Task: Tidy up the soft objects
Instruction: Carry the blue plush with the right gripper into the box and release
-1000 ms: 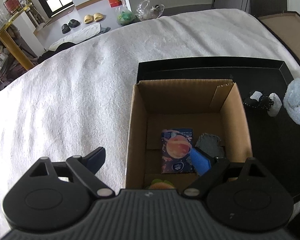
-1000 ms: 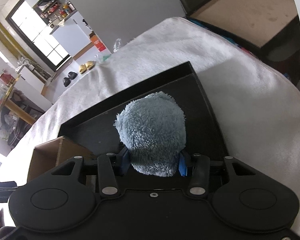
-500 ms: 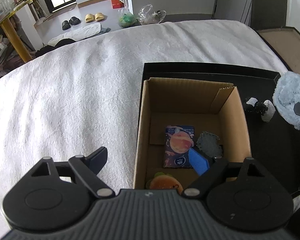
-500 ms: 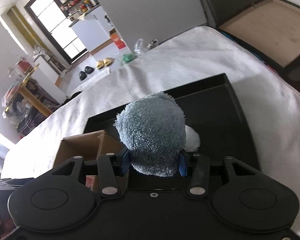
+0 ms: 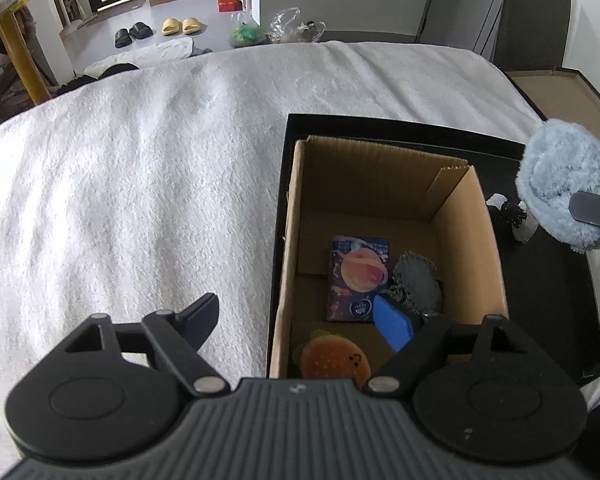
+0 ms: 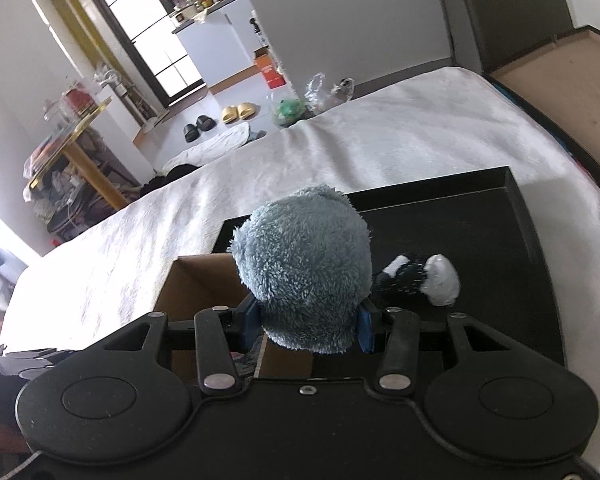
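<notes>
My right gripper (image 6: 306,326) is shut on a fluffy blue plush ball (image 6: 306,264) and holds it in the air near the right wall of an open cardboard box (image 6: 198,284). The ball also shows in the left wrist view (image 5: 566,188). The box (image 5: 488,240) stands on a black tray (image 5: 556,304) and holds a planet-print packet (image 5: 360,276), a grey knitted piece (image 5: 416,282) and a burger plush (image 5: 334,360). My left gripper (image 5: 300,320) is open and empty, straddling the box's left wall. A black-and-white soft toy (image 6: 420,278) lies on the tray.
The tray (image 6: 500,216) sits on a bed with a white fleece blanket (image 5: 140,184). A brown box lid (image 5: 564,92) lies off the bed's right side. The floor beyond holds slippers (image 5: 180,24) and bags.
My right gripper has carried the blue ball up and leftward toward the box. My left gripper has drawn back and risen slightly, so more of the box interior shows.
</notes>
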`<act>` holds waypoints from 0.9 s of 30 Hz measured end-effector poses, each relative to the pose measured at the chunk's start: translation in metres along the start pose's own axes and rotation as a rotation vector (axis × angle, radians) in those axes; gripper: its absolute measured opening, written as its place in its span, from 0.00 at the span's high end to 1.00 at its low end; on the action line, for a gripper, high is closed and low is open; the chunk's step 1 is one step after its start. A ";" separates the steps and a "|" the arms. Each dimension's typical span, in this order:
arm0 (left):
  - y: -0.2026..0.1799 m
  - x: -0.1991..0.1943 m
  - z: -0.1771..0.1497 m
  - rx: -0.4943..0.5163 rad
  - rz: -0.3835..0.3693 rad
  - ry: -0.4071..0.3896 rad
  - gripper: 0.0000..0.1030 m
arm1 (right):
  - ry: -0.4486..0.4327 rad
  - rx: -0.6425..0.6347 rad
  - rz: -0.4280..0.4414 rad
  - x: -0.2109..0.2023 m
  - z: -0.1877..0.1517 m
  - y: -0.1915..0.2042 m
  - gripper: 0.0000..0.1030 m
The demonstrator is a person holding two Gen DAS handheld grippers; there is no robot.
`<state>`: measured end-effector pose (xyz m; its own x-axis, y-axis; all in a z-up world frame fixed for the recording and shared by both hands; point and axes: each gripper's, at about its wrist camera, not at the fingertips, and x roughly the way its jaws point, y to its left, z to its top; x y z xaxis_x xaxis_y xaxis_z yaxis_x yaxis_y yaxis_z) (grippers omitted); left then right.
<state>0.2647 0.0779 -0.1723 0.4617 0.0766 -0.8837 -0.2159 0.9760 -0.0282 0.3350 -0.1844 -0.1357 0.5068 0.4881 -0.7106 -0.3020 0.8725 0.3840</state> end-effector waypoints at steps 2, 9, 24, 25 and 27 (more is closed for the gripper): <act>0.002 0.001 -0.002 -0.008 -0.016 0.003 0.24 | 0.009 -0.015 0.004 0.000 -0.001 0.009 0.56; 0.009 0.006 -0.006 -0.015 -0.060 0.006 0.35 | 0.050 -0.073 0.024 0.005 -0.007 0.043 0.56; 0.029 0.018 -0.017 -0.036 -0.111 0.072 0.91 | 0.155 -0.146 0.012 0.015 -0.025 0.086 0.39; 0.029 0.018 -0.018 -0.035 -0.111 0.074 0.91 | 0.153 -0.144 0.006 0.014 -0.026 0.086 0.37; 0.031 0.018 -0.017 -0.035 -0.113 0.072 0.91 | 0.148 -0.134 -0.009 0.011 -0.027 0.085 0.36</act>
<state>0.2517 0.1056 -0.1974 0.4218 -0.0495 -0.9053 -0.1966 0.9697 -0.1447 0.2929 -0.1051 -0.1273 0.3892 0.4633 -0.7962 -0.4079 0.8616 0.3020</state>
